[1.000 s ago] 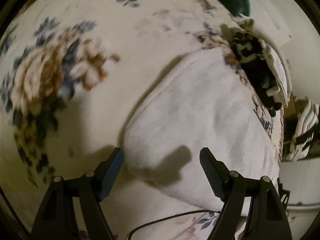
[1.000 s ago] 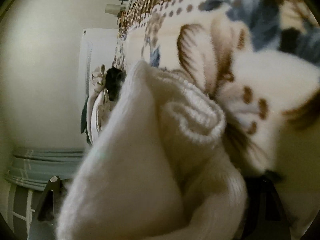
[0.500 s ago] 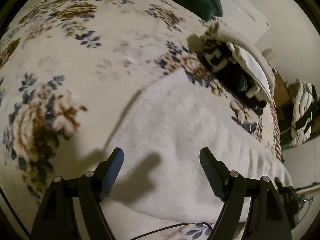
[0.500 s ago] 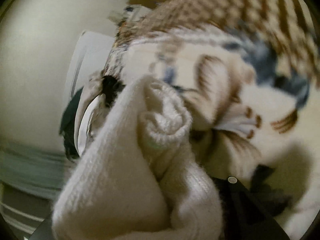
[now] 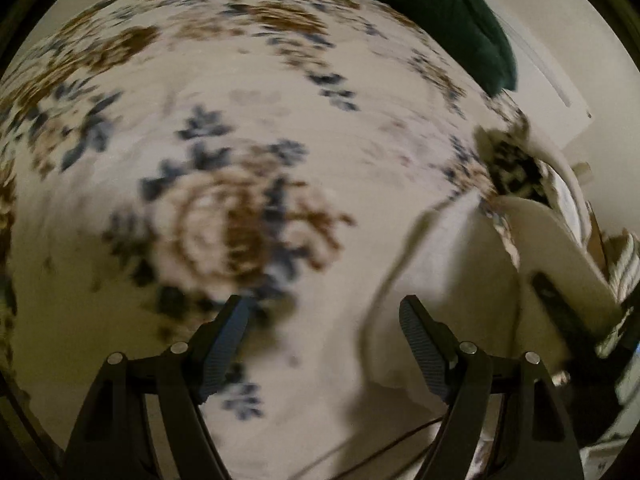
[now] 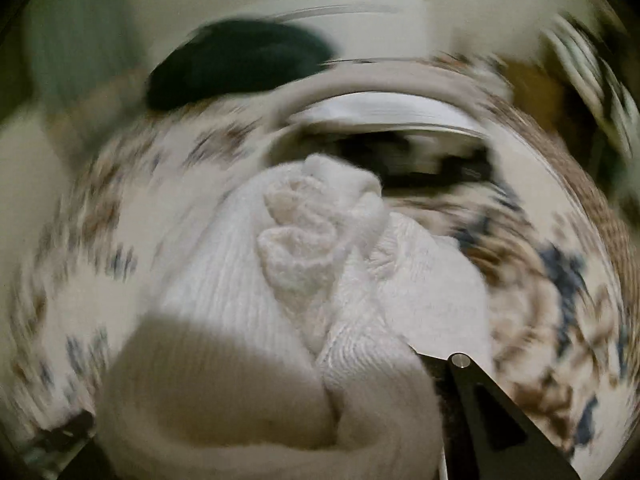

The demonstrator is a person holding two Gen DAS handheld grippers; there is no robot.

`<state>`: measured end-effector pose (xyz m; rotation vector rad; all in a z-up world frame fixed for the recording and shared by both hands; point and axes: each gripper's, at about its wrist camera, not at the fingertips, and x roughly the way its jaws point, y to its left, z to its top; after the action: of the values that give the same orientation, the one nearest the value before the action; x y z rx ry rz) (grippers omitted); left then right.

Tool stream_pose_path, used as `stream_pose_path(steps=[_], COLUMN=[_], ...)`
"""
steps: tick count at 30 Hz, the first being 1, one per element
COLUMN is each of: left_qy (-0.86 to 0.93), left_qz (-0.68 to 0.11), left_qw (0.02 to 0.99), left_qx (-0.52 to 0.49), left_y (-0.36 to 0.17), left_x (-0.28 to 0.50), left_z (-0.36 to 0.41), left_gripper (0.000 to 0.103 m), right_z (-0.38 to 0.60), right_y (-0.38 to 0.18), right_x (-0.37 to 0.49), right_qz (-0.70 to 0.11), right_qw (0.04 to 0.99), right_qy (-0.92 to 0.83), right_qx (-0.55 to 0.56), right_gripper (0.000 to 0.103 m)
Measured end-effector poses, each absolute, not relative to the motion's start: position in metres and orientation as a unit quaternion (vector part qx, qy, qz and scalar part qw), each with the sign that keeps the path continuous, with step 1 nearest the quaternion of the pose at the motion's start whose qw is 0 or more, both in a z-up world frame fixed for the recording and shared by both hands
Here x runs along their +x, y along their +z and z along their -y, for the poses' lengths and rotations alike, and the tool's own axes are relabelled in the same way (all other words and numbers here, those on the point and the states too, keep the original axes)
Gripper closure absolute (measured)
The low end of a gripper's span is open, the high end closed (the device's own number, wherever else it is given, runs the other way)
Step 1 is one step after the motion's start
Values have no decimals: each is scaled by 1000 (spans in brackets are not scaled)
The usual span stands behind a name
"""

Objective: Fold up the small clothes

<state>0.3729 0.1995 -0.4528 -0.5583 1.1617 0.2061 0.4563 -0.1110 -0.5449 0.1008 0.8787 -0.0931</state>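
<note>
A white knit garment [image 6: 304, 248] is bunched up between the fingers of my right gripper [image 6: 272, 392], and its rolled edge sticks out ahead of them. The jaws are closing and press on the cloth, which hides most of both fingers. In the left wrist view the same white garment [image 5: 448, 264] rises off the floral bedspread [image 5: 240, 220] at the right. My left gripper [image 5: 322, 304] hangs open over the bedspread, to the left of the garment, with nothing between its fingers. Both views are blurred by motion.
A dark green cushion [image 5: 452, 16] lies at the far end of the bed, also in the right wrist view [image 6: 240, 64]. A pile of black-and-white clothes [image 5: 516, 168] sits at the bed's right edge against something white. A pale wall stands behind.
The right gripper has rolled upright and risen with the white garment, closing on it. The left gripper has swung left, so the garment moved from between its fingers to the right.
</note>
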Motion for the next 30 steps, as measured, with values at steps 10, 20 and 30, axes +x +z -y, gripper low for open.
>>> stream_pose_path(steps=[10, 20, 30], left_qy=[112, 16, -48], left_qz=[-540, -544, -558], left_qw=[767, 765, 795], left_qx=[-328, -344, -233], left_y=[-456, -454, -472], left_x=[343, 409, 438], left_z=[-229, -146, -76], left_gripper=[26, 26, 88], right_z=[2, 183, 297], right_y=[-577, -537, -601], right_x=[428, 412, 438], right_qz=[-528, -545, -588], right_qw=[838, 821, 766], right_qy=[136, 52, -12], right_qx=[17, 163, 262], right_gripper=[10, 9, 9])
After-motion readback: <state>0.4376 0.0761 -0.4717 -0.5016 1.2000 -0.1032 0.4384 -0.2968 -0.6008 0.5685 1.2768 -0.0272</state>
